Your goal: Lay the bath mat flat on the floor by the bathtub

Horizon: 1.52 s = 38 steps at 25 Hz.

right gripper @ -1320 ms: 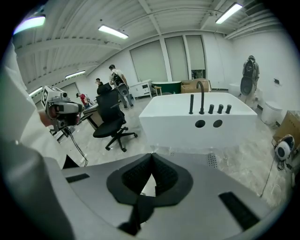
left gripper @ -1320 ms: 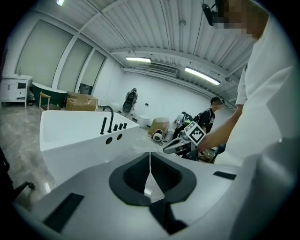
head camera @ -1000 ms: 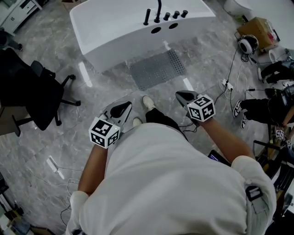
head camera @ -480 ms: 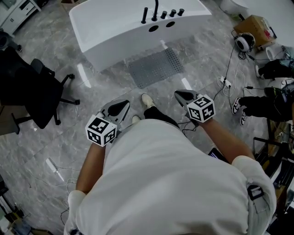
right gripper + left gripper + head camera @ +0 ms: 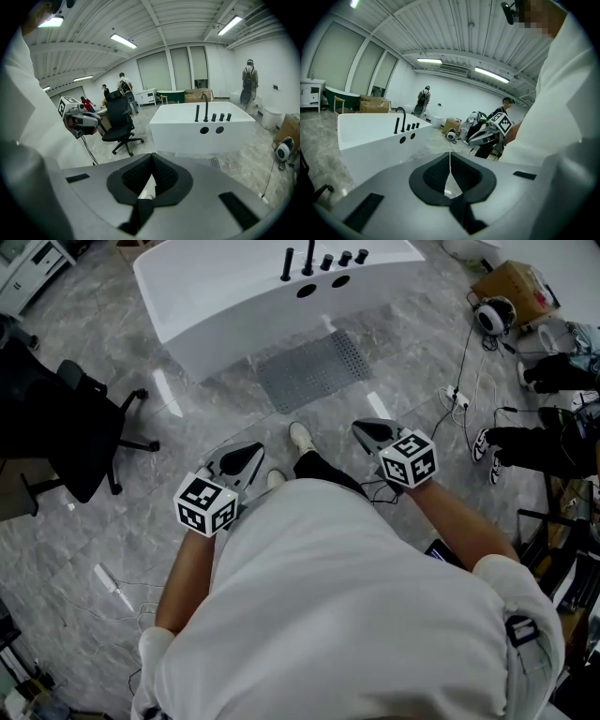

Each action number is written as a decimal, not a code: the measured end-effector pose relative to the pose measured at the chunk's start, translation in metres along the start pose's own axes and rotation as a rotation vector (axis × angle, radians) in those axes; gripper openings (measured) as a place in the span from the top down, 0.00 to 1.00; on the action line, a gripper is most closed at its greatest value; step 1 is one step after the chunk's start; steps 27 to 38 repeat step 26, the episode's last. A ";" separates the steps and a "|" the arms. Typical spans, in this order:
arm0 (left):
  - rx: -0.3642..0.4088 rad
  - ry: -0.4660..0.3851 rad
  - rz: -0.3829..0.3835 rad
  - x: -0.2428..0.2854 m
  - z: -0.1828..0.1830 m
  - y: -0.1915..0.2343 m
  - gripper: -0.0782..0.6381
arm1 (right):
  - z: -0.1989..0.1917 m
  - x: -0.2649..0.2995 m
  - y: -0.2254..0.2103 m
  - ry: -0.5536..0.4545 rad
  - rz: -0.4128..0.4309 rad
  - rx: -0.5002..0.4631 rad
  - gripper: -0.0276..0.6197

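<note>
The grey perforated bath mat lies flat on the marble floor right against the white bathtub; a sliver of the bath mat also shows in the right gripper view. My left gripper and right gripper hang close to the person's body, well short of the mat. Both are shut with nothing in them. In its own view the left gripper has its jaws meeting at the tips, and so does the right gripper. The person's white shoe stands between the two grippers.
A black office chair stands at the left. Cables and a power strip trail at the right, beside headphones and a cardboard box. A small white object lies on the floor at lower left. People stand in the background.
The tub and mat have slid slightly up and left in the head view. Both grippers stay shut and hardly move.
</note>
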<state>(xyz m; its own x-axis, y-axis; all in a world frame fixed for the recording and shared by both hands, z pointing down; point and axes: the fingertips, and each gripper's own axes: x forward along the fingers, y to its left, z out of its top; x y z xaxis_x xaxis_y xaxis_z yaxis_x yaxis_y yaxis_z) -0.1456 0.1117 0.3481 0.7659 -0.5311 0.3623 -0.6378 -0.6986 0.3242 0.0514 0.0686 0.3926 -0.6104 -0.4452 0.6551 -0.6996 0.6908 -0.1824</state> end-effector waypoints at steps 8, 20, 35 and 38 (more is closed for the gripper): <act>-0.056 -0.031 -0.008 0.004 0.006 -0.004 0.86 | 0.011 -0.011 -0.002 -0.052 -0.008 -0.011 0.95; -0.056 -0.007 -0.008 0.062 0.023 -0.031 0.86 | -0.007 -0.044 -0.046 -0.046 0.026 0.007 0.95; -0.013 -0.007 -0.061 0.126 0.042 -0.087 0.86 | -0.028 -0.084 -0.090 -0.060 0.018 0.031 0.95; -0.013 -0.007 -0.061 0.126 0.042 -0.087 0.86 | -0.028 -0.084 -0.090 -0.060 0.018 0.031 0.95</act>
